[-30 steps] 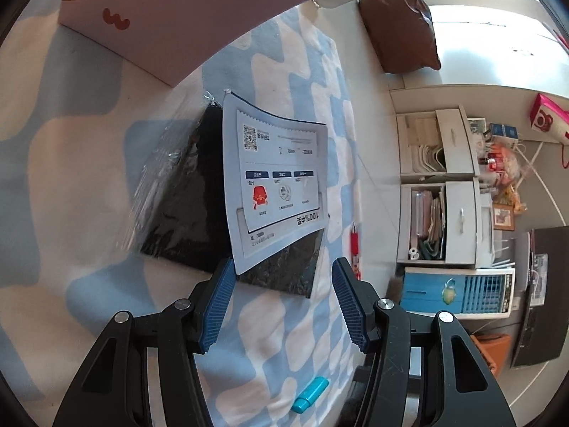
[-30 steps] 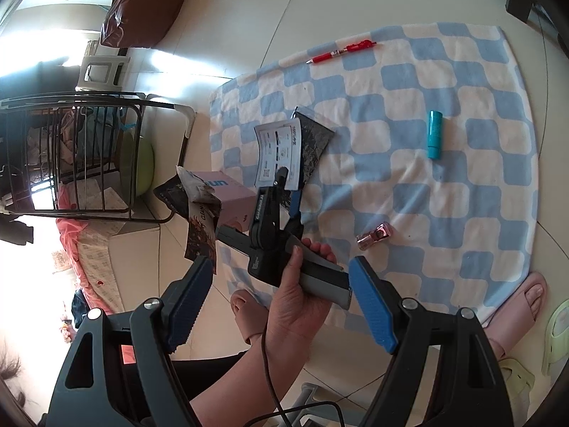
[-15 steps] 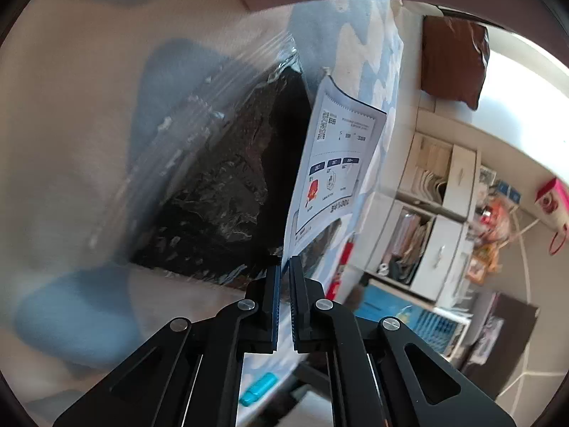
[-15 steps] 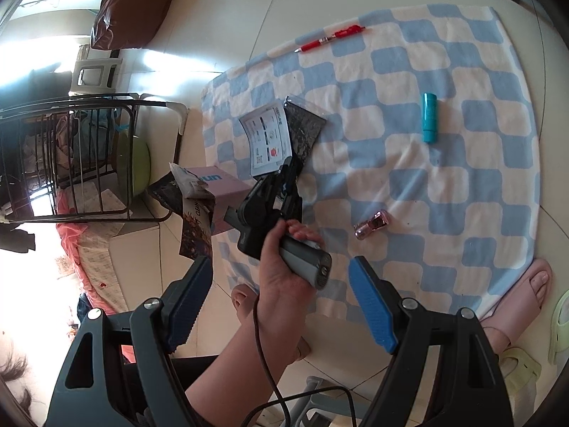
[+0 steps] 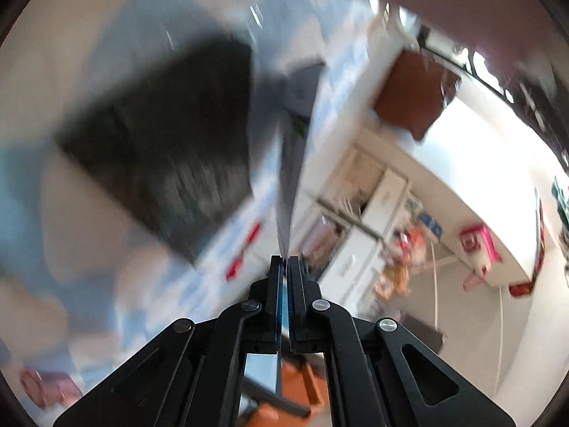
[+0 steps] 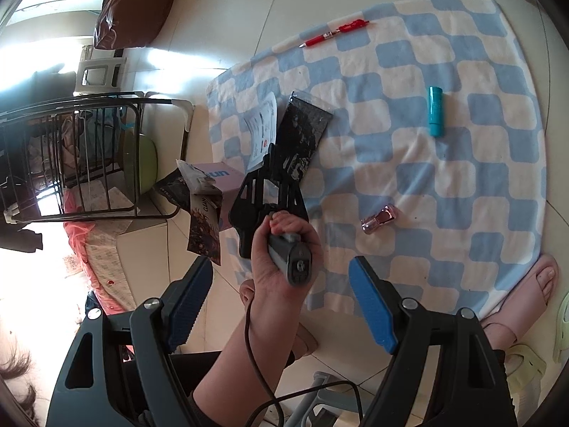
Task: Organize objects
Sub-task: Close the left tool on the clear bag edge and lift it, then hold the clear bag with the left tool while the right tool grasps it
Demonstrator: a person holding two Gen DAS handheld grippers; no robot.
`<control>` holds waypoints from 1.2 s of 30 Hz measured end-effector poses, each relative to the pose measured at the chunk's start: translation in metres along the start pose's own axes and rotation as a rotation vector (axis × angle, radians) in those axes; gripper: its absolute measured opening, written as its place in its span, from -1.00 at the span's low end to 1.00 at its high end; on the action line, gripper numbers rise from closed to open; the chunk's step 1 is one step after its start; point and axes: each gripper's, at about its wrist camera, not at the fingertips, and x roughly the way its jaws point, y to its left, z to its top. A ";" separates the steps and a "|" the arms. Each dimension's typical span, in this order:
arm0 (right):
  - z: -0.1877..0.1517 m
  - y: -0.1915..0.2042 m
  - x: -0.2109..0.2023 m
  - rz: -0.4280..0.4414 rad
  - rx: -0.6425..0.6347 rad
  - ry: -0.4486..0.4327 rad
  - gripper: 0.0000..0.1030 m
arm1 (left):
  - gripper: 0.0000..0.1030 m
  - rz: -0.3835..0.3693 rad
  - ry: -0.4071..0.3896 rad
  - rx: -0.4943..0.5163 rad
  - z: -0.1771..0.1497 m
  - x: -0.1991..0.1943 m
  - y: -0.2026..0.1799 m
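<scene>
Tiled floor carries a blue-and-white checked towel (image 6: 444,163), where the items lie.

Left tool (image 6: 269,158) has its jaws pressed together on the edge of the white card (image 6: 264,126), which stands up from the black packet (image 6: 302,142) in clear wrap. Right tool (image 6: 281,300) hangs above, jaws spread, nothing between them.

Risks, as judged:
- The pinch sits at the card's very edge; a quick lift could let it slip out.
- If card and packet are joined, the packet may swing or tear the wrap; whether they are joined cannot be told.
- The pink box (image 6: 217,178) stands close by and could be knocked.

View differences: the left wrist view is blurred, showing only the card (image 5: 290,192) edge-on and the packet (image 5: 167,149). The right wrist view alone shows the hand (image 6: 284,249), pen (image 6: 336,32), teal tube (image 6: 435,111) and pink bottle (image 6: 378,217), well apart on the towel.
</scene>
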 end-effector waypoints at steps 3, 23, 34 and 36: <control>0.003 0.000 -0.007 0.015 -0.009 -0.029 0.55 | -1.00 0.007 0.117 0.035 -0.022 0.008 -0.011; 0.078 -0.034 0.125 0.411 0.195 -0.048 0.48 | -0.06 0.934 0.287 1.003 -0.107 -0.051 -0.339; 0.103 -0.050 0.244 0.243 0.281 -0.090 0.09 | 0.19 0.759 0.193 0.885 -0.061 -0.078 -0.423; 0.108 -0.051 0.252 0.213 0.275 -0.093 0.06 | 0.19 0.741 0.196 0.829 -0.050 -0.083 -0.424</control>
